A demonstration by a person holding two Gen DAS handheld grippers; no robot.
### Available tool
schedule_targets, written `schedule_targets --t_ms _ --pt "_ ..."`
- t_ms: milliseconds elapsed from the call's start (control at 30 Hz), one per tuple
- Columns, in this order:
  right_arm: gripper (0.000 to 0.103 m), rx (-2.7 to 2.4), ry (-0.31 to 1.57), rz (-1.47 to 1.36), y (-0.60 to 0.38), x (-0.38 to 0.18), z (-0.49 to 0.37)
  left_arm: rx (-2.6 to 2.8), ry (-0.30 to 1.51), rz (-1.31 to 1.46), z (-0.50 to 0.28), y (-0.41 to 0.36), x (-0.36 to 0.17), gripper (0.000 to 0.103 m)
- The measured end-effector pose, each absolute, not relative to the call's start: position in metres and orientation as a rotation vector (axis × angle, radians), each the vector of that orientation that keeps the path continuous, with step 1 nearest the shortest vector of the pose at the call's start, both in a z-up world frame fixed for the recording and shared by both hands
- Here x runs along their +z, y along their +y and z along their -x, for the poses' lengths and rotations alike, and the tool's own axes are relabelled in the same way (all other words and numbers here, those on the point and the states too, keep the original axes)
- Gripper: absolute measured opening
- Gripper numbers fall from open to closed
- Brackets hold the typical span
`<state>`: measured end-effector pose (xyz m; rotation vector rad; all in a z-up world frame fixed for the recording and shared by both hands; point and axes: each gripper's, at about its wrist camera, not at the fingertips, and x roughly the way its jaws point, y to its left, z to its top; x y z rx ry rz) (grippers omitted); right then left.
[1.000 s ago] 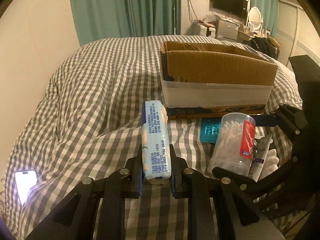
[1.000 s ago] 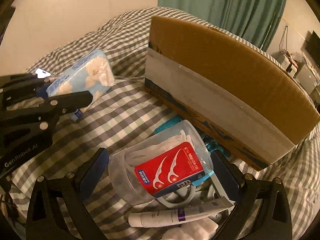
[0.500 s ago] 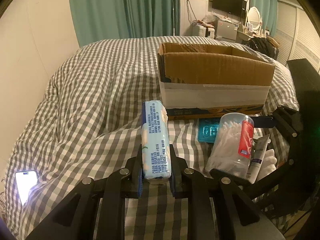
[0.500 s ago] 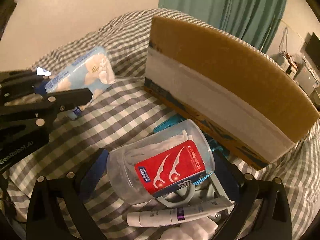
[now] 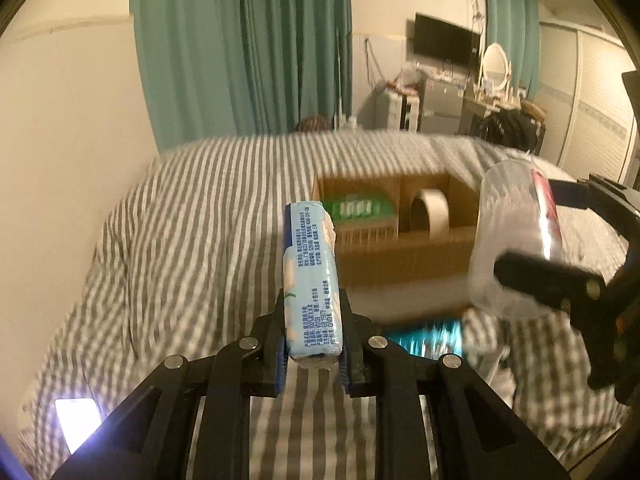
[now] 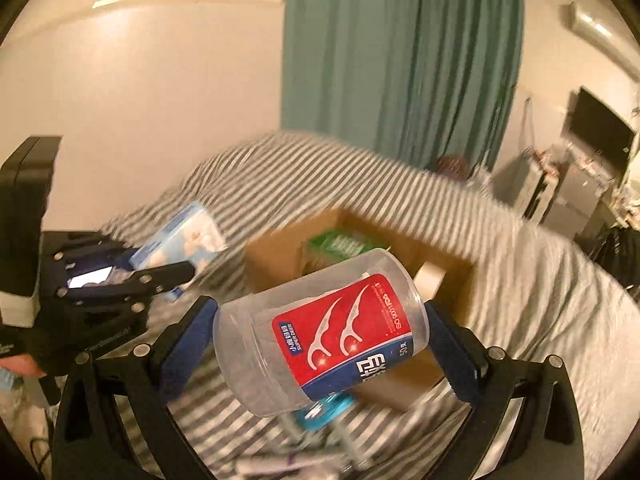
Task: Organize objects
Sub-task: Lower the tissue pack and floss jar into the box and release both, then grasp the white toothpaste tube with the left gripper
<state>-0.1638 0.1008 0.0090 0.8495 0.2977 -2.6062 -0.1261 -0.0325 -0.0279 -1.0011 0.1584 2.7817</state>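
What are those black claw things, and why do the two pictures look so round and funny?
They are grippers, claws that a person holds, one in each hand. Each carries a small round-lens camera looking along its fingers, so each picture comes from one gripper. The left gripper squeezes a blue tissue pack. The right gripper squeezes a clear jar of floss picks. Below is a checked bed cover with an open cardboard box and a glowing phone on it.
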Motion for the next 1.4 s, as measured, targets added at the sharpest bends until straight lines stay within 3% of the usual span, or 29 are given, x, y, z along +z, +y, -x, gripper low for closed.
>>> schedule_targets --t_ms 333,667,933,1000,1067,1100,1400 --pt "0.101 -2.728 0.213 -0.834 0.128 0.046 0.239 2.762 0.18 0.862 0.197 -0.002 0.018 0.02" --pt "0.101 -2.722 0.133 -0.962 0.145 0.011 0.275 2.662 0.23 0.978 0.257 0.035 -0.015 0.02" --pt "0.102 -2.73 0.06 -0.959 0.155 0.0 0.274 2.611 0.239 1.062 0.262 0.045 -0.039 0.023" --pt "0.103 -2.763 0.059 -0.918 0.157 0.006 0.269 2.617 0.246 1.076 0.26 0.047 -0.039 0.033" --pt "0.103 -2.781 0.053 -0.886 0.16 0.014 0.263 2.655 0.249 1.071 0.256 0.049 -0.035 0.075" --pt "0.103 -2.78 0.047 -0.878 0.164 0.019 0.266 2.672 0.244 1.062 0.253 0.046 -0.032 0.082" --pt "0.103 -2.784 0.117 -0.832 0.181 0.057 0.21 2.804 0.231 0.945 0.202 0.034 0.008 0.092"
